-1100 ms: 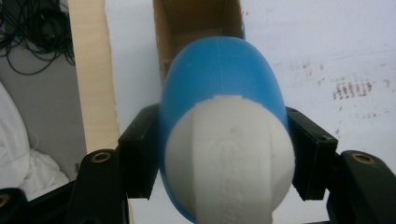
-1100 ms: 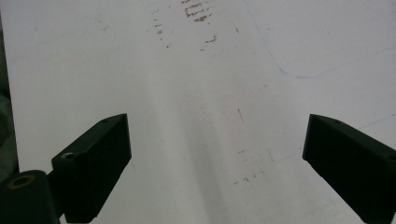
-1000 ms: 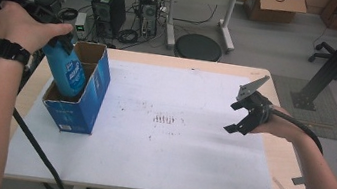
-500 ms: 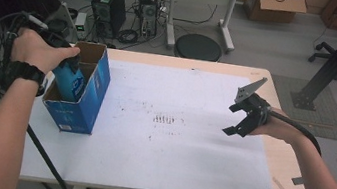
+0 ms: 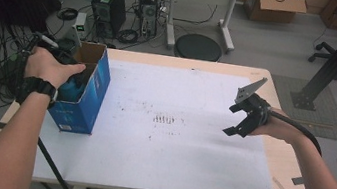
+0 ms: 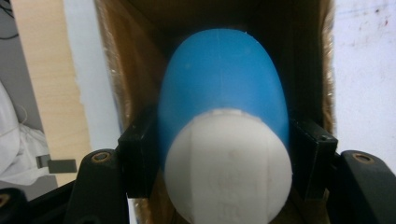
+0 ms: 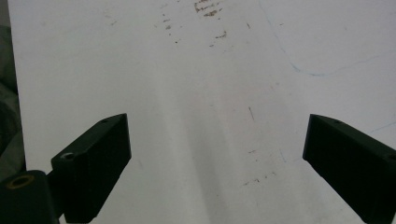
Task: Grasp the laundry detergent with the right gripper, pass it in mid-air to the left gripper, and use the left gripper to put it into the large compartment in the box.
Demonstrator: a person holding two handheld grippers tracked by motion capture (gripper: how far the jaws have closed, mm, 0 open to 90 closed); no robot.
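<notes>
Left gripper [image 6: 219,154] clamped on a blue bottle [image 6: 219,93] with a white cap [image 6: 229,168]: black jaws pressed against both sides of the bottle just behind the cap, at 9 and 3 o'clock in the left gripper view. Bottle pointing down into an open blue box [image 5: 86,93], brown cardboard walls [image 6: 119,84] close around it on either side. From the high view, box standing upright at the table's [image 5: 269,84] 9 o'clock edge, on the white sheet [image 5: 179,146] covering the tabletop; left hand [image 5: 49,65] resting over the box's open top, bottle mostly hidden inside, only a dark blue patch showing beside the hand. Black watch [image 5: 36,87] on the left wrist.

Right gripper [image 7: 217,158] spread wide, holding nothing, touching nothing: one jaw at 8 o'clock, the other at 4 o'clock in its own view, bare marked sheet between them. In the high view, right gripper [image 5: 243,121] hanging above the sheet toward 3 o'clock, well apart from the box, grey plate on top, cable trailing back along the forearm. Small dark smudges [image 5: 165,120] near the sheet's centre
</notes>
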